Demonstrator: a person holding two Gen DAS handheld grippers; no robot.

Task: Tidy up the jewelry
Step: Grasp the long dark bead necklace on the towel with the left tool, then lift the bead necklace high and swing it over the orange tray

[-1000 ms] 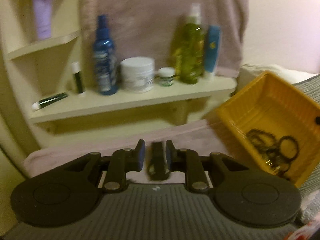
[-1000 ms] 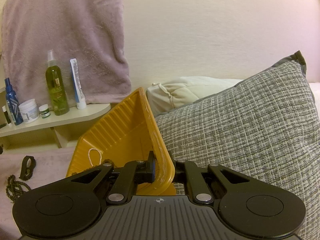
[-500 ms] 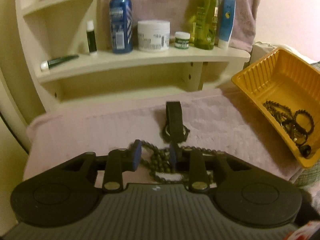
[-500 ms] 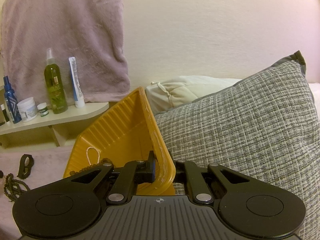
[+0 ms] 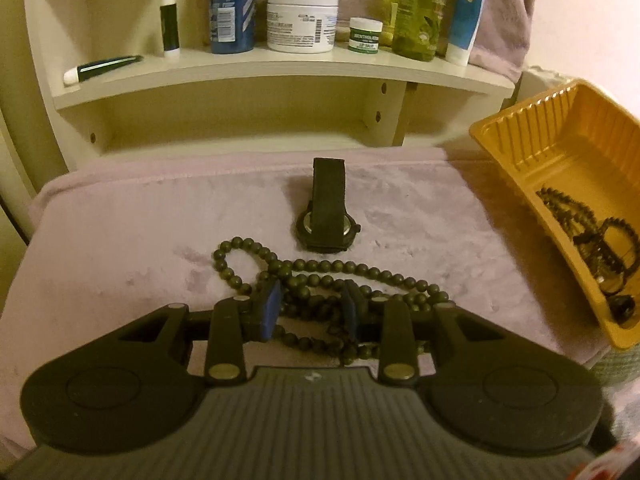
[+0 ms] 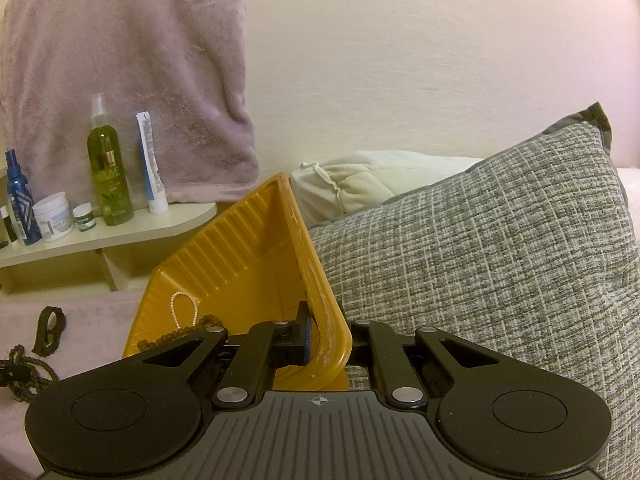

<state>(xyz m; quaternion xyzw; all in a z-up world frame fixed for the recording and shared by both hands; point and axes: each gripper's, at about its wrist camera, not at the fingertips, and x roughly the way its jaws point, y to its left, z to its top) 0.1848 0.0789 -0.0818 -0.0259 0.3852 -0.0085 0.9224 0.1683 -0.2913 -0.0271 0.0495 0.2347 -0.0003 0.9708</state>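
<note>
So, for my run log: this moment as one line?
left gripper: closing around bead necklace | right gripper: clamped on yellow tray rim

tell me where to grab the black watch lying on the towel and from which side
Grip the black watch across its strap, just beyond the round case, coming from above with a finger on each long edge. It lies flat on the pink towel, strap running straight away, so its narrow width suits the jaws.

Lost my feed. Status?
Left gripper astride beads, closing. Right gripper clamps tray rim. Watch beyond, clear.

Dark bead necklace (image 5: 320, 276) tangled beside black watch (image 5: 327, 216).
</note>
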